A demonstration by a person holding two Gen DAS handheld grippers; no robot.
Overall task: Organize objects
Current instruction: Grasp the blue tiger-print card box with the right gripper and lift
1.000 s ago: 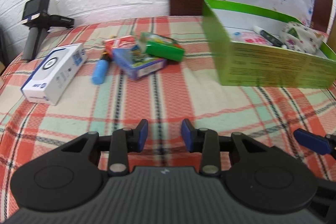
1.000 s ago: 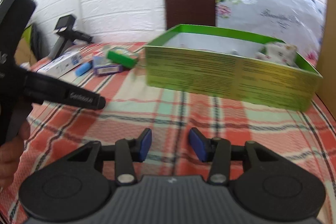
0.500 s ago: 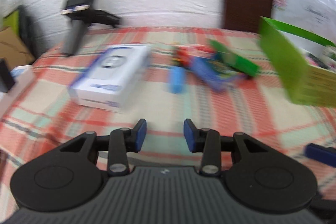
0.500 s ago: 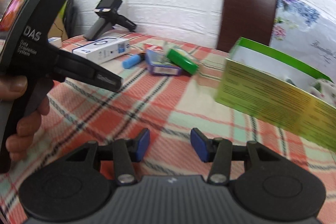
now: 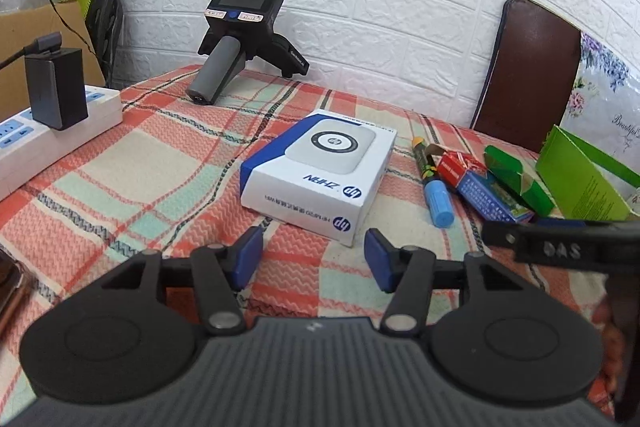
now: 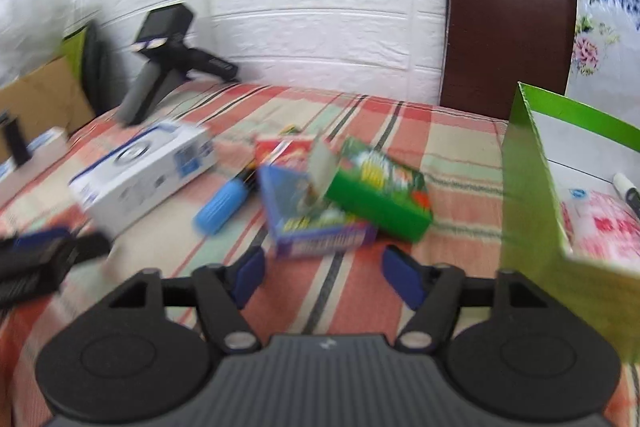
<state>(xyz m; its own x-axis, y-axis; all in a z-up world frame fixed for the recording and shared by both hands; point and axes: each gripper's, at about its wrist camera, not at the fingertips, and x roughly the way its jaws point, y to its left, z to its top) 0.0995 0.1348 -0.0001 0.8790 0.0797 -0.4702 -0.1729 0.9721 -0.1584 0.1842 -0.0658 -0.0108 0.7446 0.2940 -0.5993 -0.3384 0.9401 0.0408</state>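
The tidying looked partly done. The open green cardboard box (image 6: 532, 187) at the right already held a marker, a pink-printed packet and a few other small things. Left out on the checked tablecloth (image 5: 132, 163) were the white and blue carton (image 5: 320, 171), the blue-capped marker (image 5: 434, 193), and the red (image 5: 460, 167), blue (image 6: 312, 215) and green (image 6: 380, 191) small packs in a loose heap.

The left gripper (image 5: 314, 263) had its jaws opening with nothing between them; the white carton lay just beyond its fingertips, roughly centred. The right gripper (image 6: 324, 277) was also opening and empty, with the blue pack just past its jaws and the green box at its right.
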